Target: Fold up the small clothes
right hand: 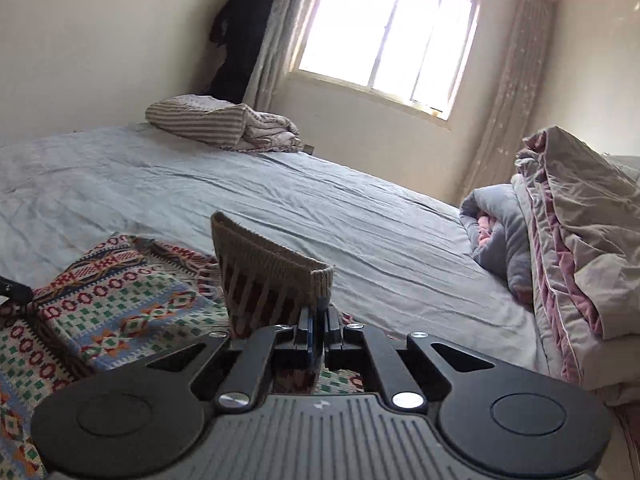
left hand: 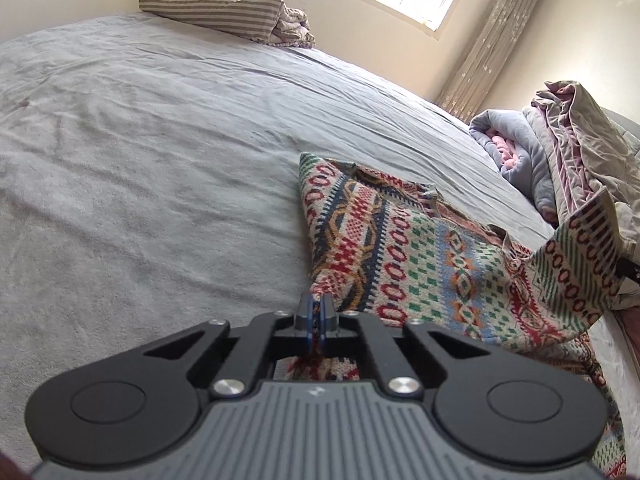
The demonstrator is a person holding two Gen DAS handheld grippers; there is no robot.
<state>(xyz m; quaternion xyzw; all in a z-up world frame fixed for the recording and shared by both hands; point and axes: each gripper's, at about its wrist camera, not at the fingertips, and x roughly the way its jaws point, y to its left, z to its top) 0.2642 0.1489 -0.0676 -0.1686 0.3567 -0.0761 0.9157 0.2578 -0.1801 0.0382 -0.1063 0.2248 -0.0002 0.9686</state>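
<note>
Left tool (left hand: 319, 312): blue-padded fingers pressed together, an edge of the multicoloured patterned knit garment (left hand: 404, 248) pinched between them. Right tool (right hand: 319, 322): fingers likewise closed on the same garment, its ribbed beige hem (right hand: 276, 256) gripped and lifted so that it stands up above the rest of the cloth.

The bulk of the garment is spread on the grey-blue bed sheet (left hand: 160, 152), near the front edge of the bed; in the left wrist view a raised flap is seen at the far right, in the right wrist view the flat part is seen to the left of the lifted hem.

Further back on the right, a rolled grey-blue fleece blanket with pink lining (right hand: 496, 236) is seen beside a bunched beige-and-mauve quilt (right hand: 580, 240), both on the bed. At the far end, a folded brown-and-cream striped duvet (right hand: 216, 124) is laid on the sheet.

Behind it: bright window (right hand: 384, 36), pale curtains (right hand: 508, 100) at each side, a dark garment (right hand: 240, 36) hung in the corner.
</note>
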